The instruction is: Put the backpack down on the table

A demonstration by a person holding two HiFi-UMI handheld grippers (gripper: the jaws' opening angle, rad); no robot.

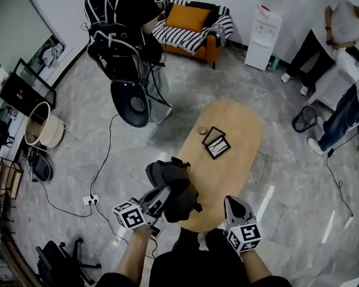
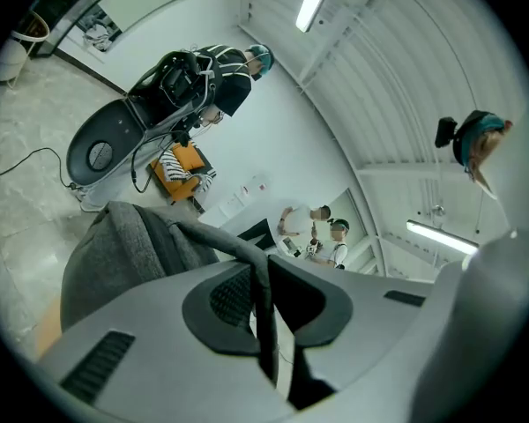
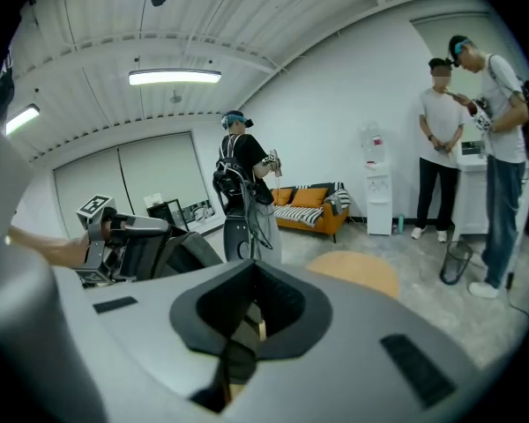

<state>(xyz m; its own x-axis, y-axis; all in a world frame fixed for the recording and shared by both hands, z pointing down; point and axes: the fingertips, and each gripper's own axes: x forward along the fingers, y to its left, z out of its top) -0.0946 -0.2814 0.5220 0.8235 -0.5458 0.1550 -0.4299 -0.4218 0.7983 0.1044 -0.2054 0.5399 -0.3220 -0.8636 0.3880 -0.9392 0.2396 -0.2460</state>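
The dark grey backpack [image 1: 172, 187] hangs or rests at the near left end of the oval wooden table [image 1: 239, 142]; I cannot tell whether it touches the top. My left gripper [image 1: 158, 200] sits at its left side, shut on a grey strap [image 2: 234, 247] that runs between the jaws in the left gripper view, with the backpack's [image 2: 128, 247] body behind it. My right gripper [image 1: 237, 207] hovers over the table's near right edge, shut, holding nothing. In the right gripper view the right gripper [image 3: 247, 311] points past the backpack [image 3: 172, 256] and the left gripper [image 3: 115, 234].
A black picture frame [image 1: 216, 142] and a small ring [image 1: 202, 130] lie mid-table. A person with a rig [image 1: 125, 34] stands beyond, near an orange sofa [image 1: 194, 28]. People, a water dispenser [image 1: 263, 34] and a bin [image 1: 304, 119] are on the right. A power strip [image 1: 91, 200] lies on the floor.
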